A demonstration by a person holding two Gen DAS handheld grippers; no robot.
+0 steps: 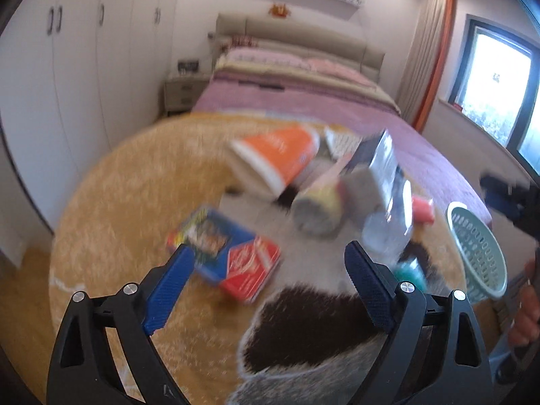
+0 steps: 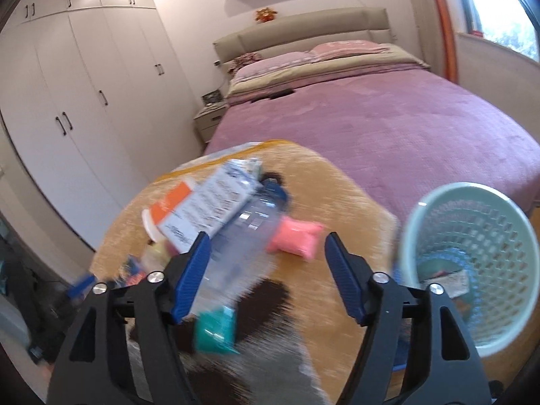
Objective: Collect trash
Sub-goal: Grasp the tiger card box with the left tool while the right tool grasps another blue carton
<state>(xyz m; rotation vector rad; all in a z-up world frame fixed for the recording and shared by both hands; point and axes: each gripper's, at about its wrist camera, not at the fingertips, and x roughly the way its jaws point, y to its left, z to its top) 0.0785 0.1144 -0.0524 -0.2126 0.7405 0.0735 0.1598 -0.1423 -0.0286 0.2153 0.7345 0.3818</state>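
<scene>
Trash lies on a round yellow rug (image 1: 111,202). In the left wrist view: a blue-and-red box (image 1: 226,256), an orange-and-white carton (image 1: 276,158), a paper cup (image 1: 317,206), a clear plastic bottle (image 1: 388,229), a pink packet (image 1: 423,211) and a teal packet (image 1: 410,271). My left gripper (image 1: 270,287) is open and empty above the box. My right gripper (image 2: 266,276) is open and empty above the bottle (image 2: 243,246), near the pink packet (image 2: 297,239) and teal packet (image 2: 216,330). The light green mesh basket (image 2: 472,270) holds some trash.
A bed with a purple cover (image 2: 388,118) stands behind the rug. White wardrobes (image 2: 67,101) line the left wall. A nightstand (image 1: 182,91) sits by the bed. A window (image 1: 499,84) is at right. The basket (image 1: 476,253) is right of the pile.
</scene>
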